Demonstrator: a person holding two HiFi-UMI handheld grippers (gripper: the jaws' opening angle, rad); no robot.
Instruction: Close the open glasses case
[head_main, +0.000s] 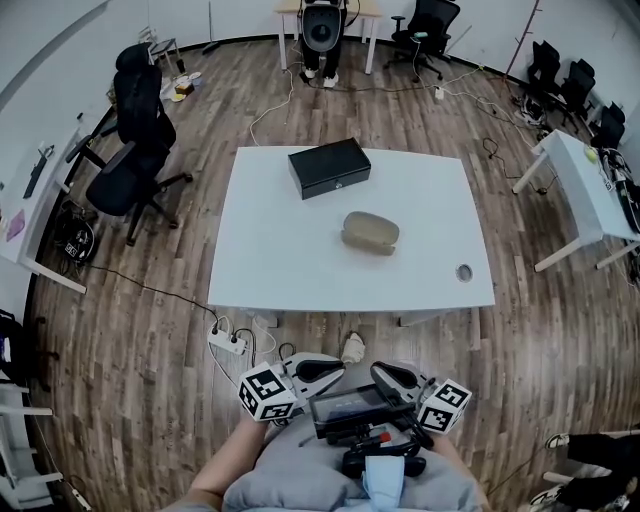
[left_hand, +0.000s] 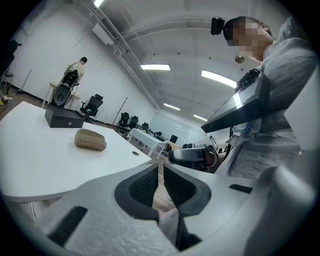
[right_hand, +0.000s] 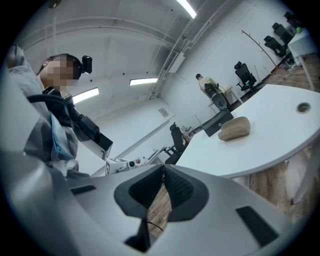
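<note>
On table centre | glasses case (head_main: 370, 232) well apart from left tongs (left_hand: 160, 165), right tongs (right_hand: 162, 169); both pressed together, empty

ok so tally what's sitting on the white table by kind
black box: 1
tan glasses case: 1
total: 2

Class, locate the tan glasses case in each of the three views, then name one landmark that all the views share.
Head view: glasses case just right of the picture's centre.
Left gripper view: glasses case at left, above the middle.
Right gripper view: glasses case right of centre.
Shared landmark: the black box, just beyond the case.
</note>
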